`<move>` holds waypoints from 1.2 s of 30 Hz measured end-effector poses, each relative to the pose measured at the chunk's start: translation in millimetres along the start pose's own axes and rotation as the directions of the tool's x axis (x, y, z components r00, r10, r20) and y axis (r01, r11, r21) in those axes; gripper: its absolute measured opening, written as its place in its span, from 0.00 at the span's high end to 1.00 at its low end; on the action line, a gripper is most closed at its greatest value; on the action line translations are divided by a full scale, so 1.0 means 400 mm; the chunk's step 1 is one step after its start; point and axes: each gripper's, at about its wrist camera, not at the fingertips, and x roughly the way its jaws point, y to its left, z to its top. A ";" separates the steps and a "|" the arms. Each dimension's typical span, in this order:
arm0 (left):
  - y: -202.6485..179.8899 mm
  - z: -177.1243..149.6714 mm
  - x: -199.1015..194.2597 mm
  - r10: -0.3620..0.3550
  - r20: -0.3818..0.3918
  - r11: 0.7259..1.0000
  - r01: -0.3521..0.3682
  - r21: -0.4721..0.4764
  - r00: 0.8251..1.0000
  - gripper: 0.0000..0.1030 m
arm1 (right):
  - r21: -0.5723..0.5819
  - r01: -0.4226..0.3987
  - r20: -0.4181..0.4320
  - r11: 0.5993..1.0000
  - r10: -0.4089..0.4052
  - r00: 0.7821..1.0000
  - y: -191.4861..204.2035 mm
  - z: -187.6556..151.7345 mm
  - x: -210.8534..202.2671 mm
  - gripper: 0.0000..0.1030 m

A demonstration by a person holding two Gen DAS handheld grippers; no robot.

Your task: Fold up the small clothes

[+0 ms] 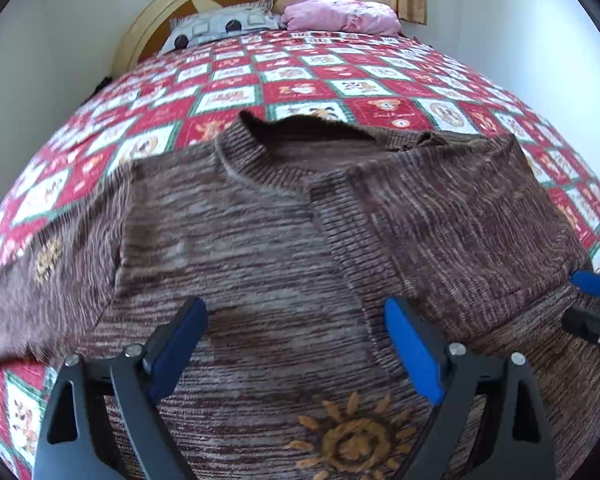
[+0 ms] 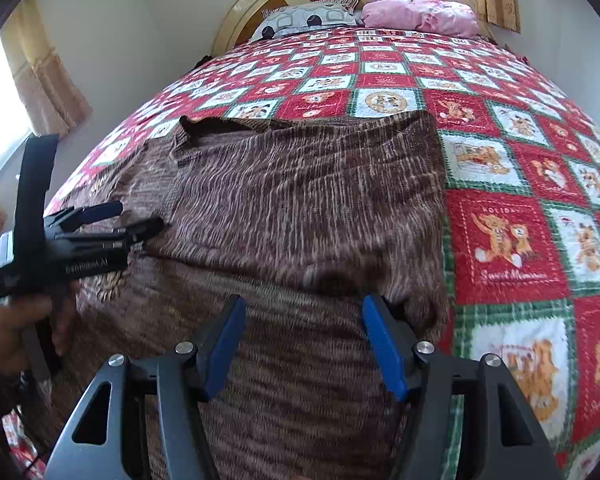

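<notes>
We see a soft, floppy brown knit sweater (image 1: pixel 260 232) near the bedspread's (image 1: pixel 300 76) foot edge; left gripper (image 1: pixel 296 344) wide, right gripper (image 2: pixel 304 344) half-open, both empty; we'd pinch its folded sleeve edge

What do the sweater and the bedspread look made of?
Sweater: looks like a soft, matte knit, maybe wool or acrylic; ribbed collar and streaky brown yarn rows show. Bedspread: seemingly printed, quilted cotton-like cloth, matte; red and white bear squares with puffy seams.
</notes>
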 end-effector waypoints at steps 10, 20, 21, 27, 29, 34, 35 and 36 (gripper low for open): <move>0.051 -0.046 -0.055 -0.008 0.007 0.999 0.008 -0.035 1.000 0.09 | 0.041 -0.008 0.005 0.999 0.008 1.000 0.109 0.122 0.052 0.40; 0.255 -0.103 -0.171 0.065 0.070 0.993 -0.058 -0.101 0.995 0.09 | -0.083 0.041 -0.014 0.996 -0.043 0.999 0.232 0.081 0.062 0.40; 0.299 -0.113 -0.179 0.098 0.069 0.988 -0.088 -0.125 0.993 0.09 | -0.091 0.026 0.015 0.996 -0.025 1.000 0.259 0.094 0.052 0.40; 0.526 -0.172 -0.207 0.208 0.019 0.933 -0.193 -0.303 0.978 0.09 | -0.090 0.009 -0.039 0.996 -0.013 0.999 0.343 0.115 0.164 0.40; 0.598 -0.193 -0.224 0.237 0.011 0.907 -0.217 -0.362 0.972 0.09 | -0.083 -0.012 -0.032 0.996 0.010 0.999 0.358 0.093 0.184 0.40; 0.732 -0.239 -0.240 0.272 0.001 0.835 -0.236 -0.496 0.962 0.11 | -0.177 0.048 0.029 0.983 -0.043 0.999 0.414 0.051 0.180 0.39; 0.748 -0.248 -0.244 0.265 0.002 0.822 -0.225 -0.523 0.964 0.11 | -0.154 0.026 0.027 0.988 -0.022 0.999 0.402 0.052 0.182 0.38; 0.770 -0.260 -0.247 0.246 0.010 0.796 -0.197 -0.572 0.969 0.12 | -0.139 0.011 0.025 0.990 -0.008 1.000 0.393 0.052 0.182 0.38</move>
